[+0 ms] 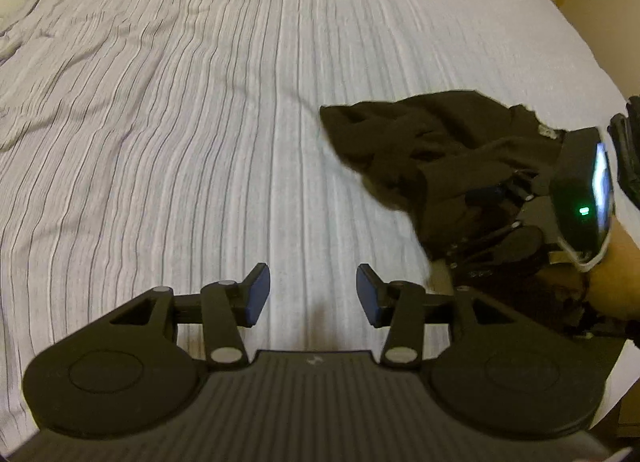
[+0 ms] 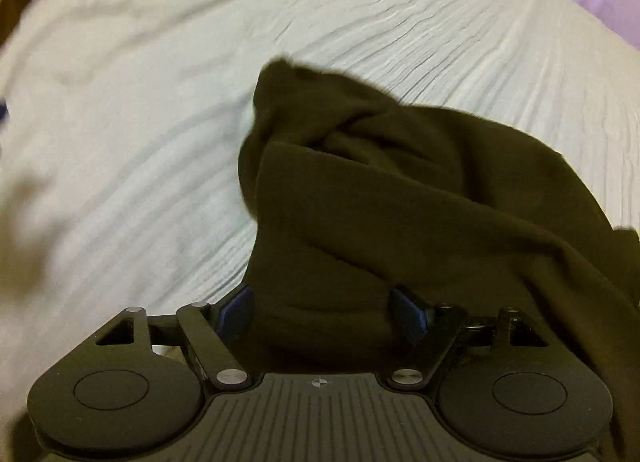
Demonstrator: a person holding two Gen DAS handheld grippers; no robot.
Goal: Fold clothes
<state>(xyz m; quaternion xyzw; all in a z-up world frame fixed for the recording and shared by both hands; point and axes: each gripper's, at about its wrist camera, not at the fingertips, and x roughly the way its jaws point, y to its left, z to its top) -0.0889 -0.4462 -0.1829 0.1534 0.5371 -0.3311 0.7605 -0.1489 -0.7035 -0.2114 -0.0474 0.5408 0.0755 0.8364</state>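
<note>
Right gripper is clamped on a bunched dark garment (over the striped bedsheet); left gripper gapes empty

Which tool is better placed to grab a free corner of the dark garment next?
Left. The left tool is open and empty above the striped bedsheet; the right tool already grips the dark garment.
</note>
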